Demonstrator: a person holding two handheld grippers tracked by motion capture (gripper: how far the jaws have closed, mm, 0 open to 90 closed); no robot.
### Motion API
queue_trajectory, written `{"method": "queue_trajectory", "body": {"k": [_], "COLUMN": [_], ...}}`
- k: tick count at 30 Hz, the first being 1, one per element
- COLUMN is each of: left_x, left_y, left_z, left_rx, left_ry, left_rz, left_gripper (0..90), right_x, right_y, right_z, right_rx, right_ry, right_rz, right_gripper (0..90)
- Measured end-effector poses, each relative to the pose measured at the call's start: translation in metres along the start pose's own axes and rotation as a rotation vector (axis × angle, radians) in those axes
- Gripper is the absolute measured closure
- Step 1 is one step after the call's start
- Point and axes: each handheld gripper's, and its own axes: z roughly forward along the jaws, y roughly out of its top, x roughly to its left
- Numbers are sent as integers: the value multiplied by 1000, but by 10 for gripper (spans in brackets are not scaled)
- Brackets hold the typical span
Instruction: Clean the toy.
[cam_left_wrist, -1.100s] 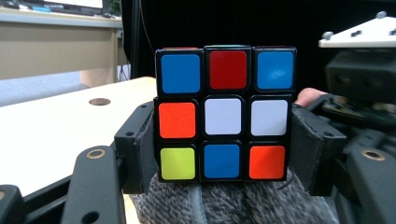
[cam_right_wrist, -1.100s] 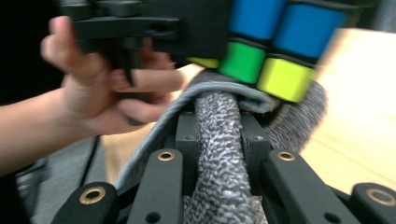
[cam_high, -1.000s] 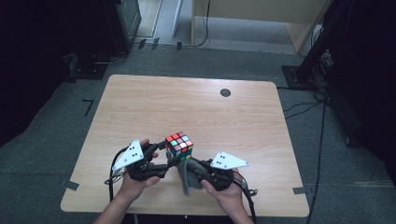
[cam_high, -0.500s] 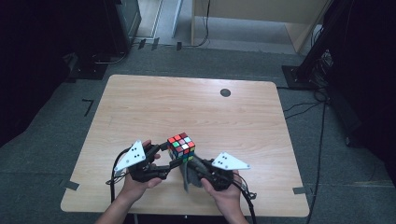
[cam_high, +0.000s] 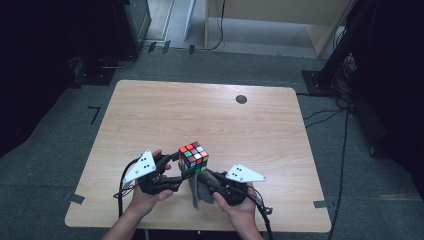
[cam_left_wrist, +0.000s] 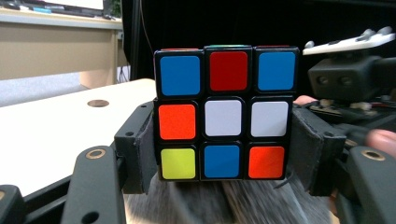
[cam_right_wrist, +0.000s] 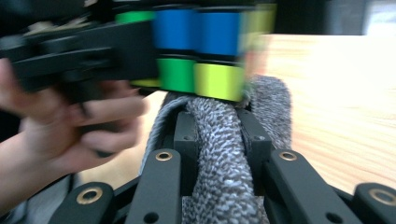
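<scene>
So the wooden table (cam_high: 150, 115) is where it all happens, and the puzzle cube (cam_high: 194, 156) is the landmark, held just above the table's near edge. To the cube's left, the left claw (cam_left_wrist: 223, 154) is clamped on it, pads pressed flat against its two lower layers, so the cube is kept off the table and steady. Just below and to the cube's right, a grey cloth (cam_right_wrist: 224, 154) is pinched between the jaws of the right claw (cam_right_wrist: 219, 140), and the top of that bunched cloth is pushed up against the cube's underside. Well beyond the cube, a small dark round spot (cam_high: 241, 99) is seen near the table's far edge.

Progress guess: the wiping of the cube looks well underway but not finished. The bottom face is being rubbed right now; the top and side faces probably need to be turned toward the cloth yet. No dirt can be made out on the stickers, so how clean it is can't be told.
</scene>
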Motion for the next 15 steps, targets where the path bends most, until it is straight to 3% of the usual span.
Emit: {"method": "queue_trajectory", "body": {"k": [2, 4, 7, 8, 10, 12, 15], "left_x": [1, 1, 0, -1, -3, -4, -2], "left_y": [0, 0, -2, -3, -5, -5, -2], "left_z": [-1, 0, 3, 4, 7, 7, 4], "left_rx": [-2, 3, 21, 26, 41, 40, 8], "left_ry": [0, 4, 9, 8, 3, 2, -2], "left_rz": [-7, -9, -8, -9, -1, 3, -14], "left_gripper": [346, 346, 345, 346, 345, 346, 346], "right_x": [-6, -6, 2, 8, 15, 14, -4], "right_y": [0, -1, -5, -6, -7, -4, 0], "right_z": [-4, -4, 5, 9, 13, 11, -1], "right_rx": [-20, -21, 11, 28, 52, 45, 5], "right_ry": [-42, -42, 28, 68, 89, 63, -11], "right_rz": [21, 34, 15, -8, -60, -64, -5], "right_gripper": [742, 742, 731, 729, 729, 735, 744]}}
